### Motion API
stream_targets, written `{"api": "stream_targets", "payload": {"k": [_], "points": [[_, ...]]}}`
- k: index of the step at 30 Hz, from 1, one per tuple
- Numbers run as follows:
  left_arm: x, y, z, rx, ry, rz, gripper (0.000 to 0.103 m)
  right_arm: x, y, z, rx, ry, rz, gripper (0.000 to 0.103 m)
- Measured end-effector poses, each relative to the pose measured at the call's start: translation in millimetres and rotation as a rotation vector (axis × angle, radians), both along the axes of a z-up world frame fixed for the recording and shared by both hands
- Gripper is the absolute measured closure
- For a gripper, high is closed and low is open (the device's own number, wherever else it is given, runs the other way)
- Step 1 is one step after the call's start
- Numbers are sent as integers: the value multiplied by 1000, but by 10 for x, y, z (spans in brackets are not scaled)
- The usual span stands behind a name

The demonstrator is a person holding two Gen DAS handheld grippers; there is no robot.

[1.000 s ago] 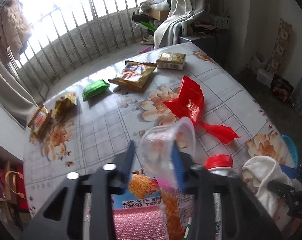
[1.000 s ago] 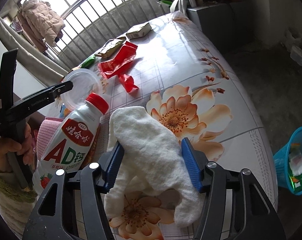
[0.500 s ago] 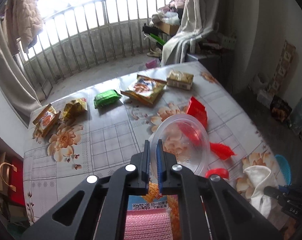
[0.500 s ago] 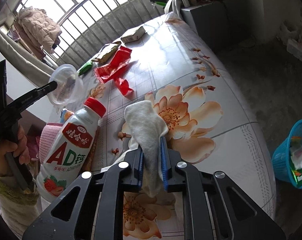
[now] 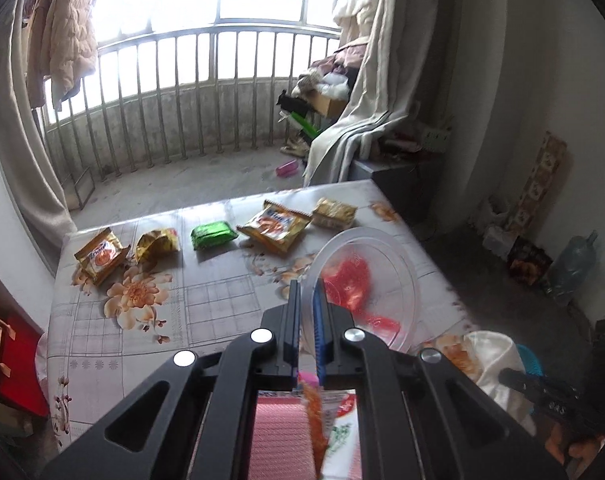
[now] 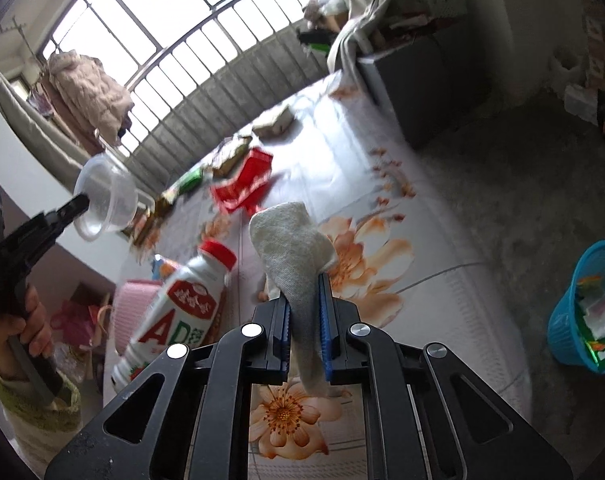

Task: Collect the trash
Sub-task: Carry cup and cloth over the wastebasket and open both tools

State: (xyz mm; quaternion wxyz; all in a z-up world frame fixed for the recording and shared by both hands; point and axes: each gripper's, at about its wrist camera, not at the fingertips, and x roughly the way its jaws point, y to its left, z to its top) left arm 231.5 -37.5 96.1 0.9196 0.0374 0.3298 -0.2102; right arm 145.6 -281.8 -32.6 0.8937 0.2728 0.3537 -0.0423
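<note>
Counter (image 5: 206, 300) w/ floral cloth fills most of both views. Blue trash basket (image 6: 582, 308) sits on the floor off the counter's right side, well apart from both grippers, w/ scraps inside.

AD milk bottle (image 6: 182, 308), red cap, leans at the near edge of the counter, just beside a pink roll (image 6: 128, 312).

White cloth (image 6: 298, 256) is lifted off the counter, pinched betw. the blue pads of the right hand-held gripper (image 6: 305, 304); jaws clenched on it, cloth sticking up above the tips and hanging below.

Clear plastic cup (image 5: 362, 284) is held up in the air over the counter, its rim clamped by the left hand-held gripper (image 5: 308, 312); jaws nearly together on the thin wall. In the right wrist view the cup's open mouth faces down-left.

Red wrapper (image 6: 242, 188) lies crumpled mid-counter; in the left wrist view it shows through the cup.

Far row of wrappers, left to right in the left wrist view: orange pack (image 5: 100, 254), gold crumpled one (image 5: 156, 244), green pack (image 5: 213, 234), orange snack bag (image 5: 274, 226), beige pack (image 5: 334, 212). All apart from each other exc. the last two, which are near touching.
</note>
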Motion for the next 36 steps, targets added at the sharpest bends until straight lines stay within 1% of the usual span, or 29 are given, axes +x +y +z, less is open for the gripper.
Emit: {"api": "stream_targets", "payload": {"k": [5, 10, 17, 20, 22, 25, 29, 31, 32, 33, 36], "points": [[-269, -133, 184, -26, -29, -57, 97, -185, -201, 140, 9, -48, -59, 93], [-552, -424, 237, -38, -32, -132, 97, -441, -378, 221, 12, -85, -119, 93], [-930, -982, 113, -22, 12, -254, 97, -939, -694, 187, 6, -122, -214, 93], [-1101, -1284, 39, -7, 19, -307, 97, -1214, -866, 118, 6, -117, -276, 93], [-1205, -1532, -41, -7, 39, -352, 97, -1480, -1056, 45, 4, -107, -342, 93], [-1302, -1908, -205, -6, 96, -420, 97, -1828, -1305, -78, 8, -91, -436, 92], [-1401, -2598, -552, 8, 266, -538, 97, -2219, -1667, -313, 37, -45, -568, 92], [-1440, -2976, -732, 16, 354, -594, 97, -2324, -1810, -418, 51, -26, -610, 92], [-1441, -3133, -816, 24, 385, -614, 97, -2364, -1890, -471, 58, -16, -630, 92], [-1458, -3324, -914, 48, 410, -625, 97, -2399, -1977, -537, 68, 2, -652, 92], [-1497, -3872, -1214, 124, 445, -653, 97, -2424, -2211, -722, 108, 41, -686, 92]]}}
